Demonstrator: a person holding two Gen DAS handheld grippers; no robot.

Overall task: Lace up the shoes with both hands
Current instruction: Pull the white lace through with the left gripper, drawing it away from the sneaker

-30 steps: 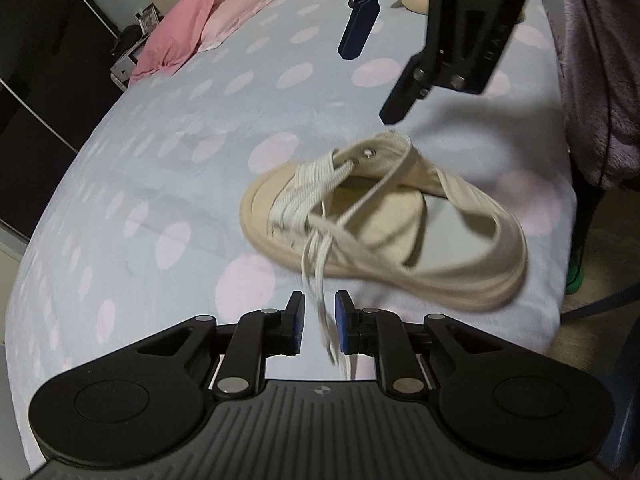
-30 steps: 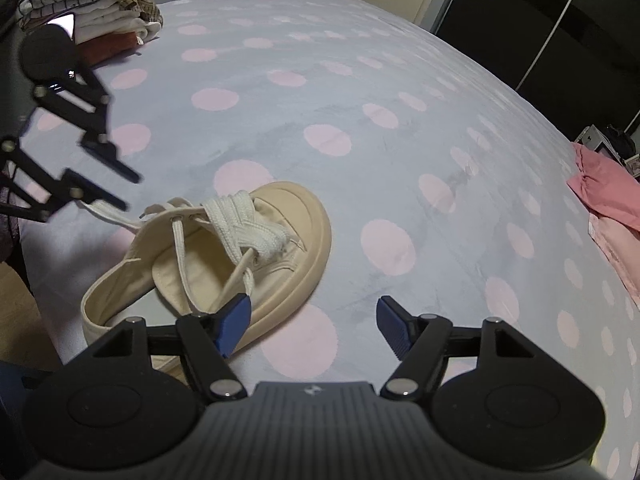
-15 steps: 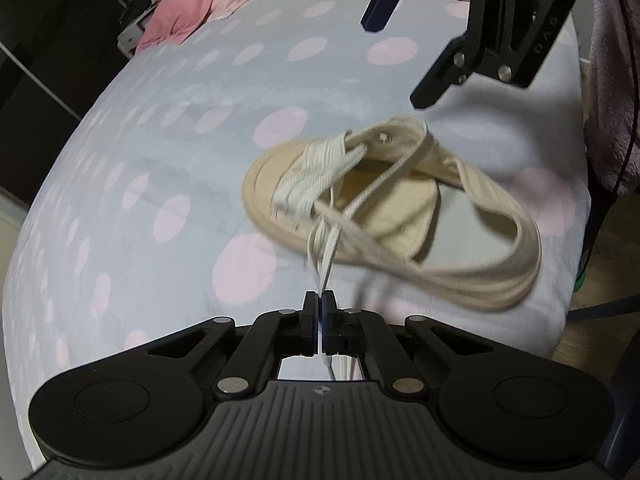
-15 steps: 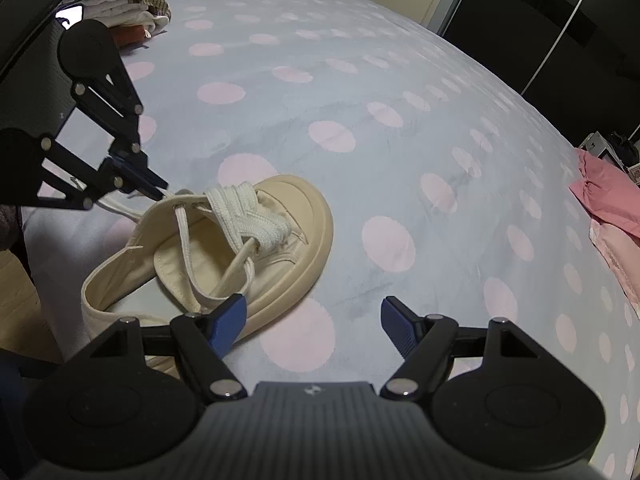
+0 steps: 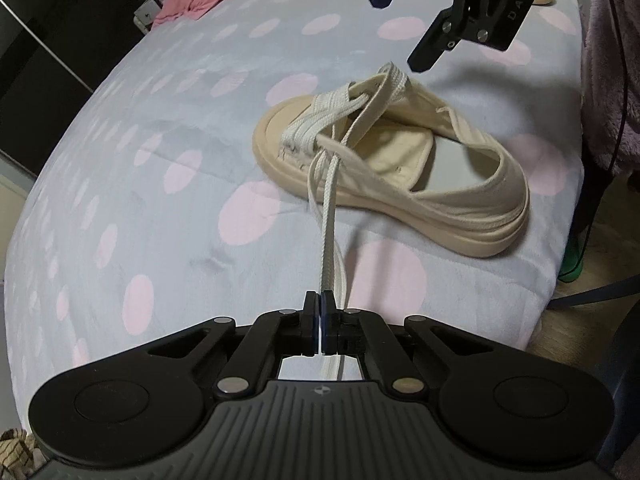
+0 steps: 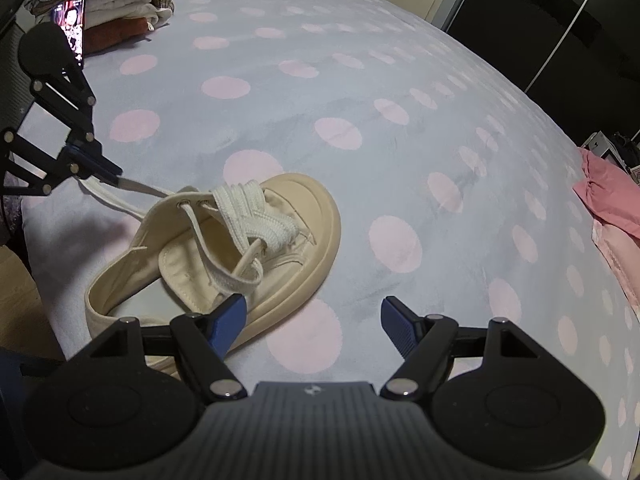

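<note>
Cream-coloured and soft, the shoe lies on its side on the bed with pink dots, near the edge. The left gripper has its fingers pressed tight on the white lace, pulling it straight so it can go through a hole. The right gripper waits just beside the shoe, fingers wide apart, holding nothing, ready to help.
</note>
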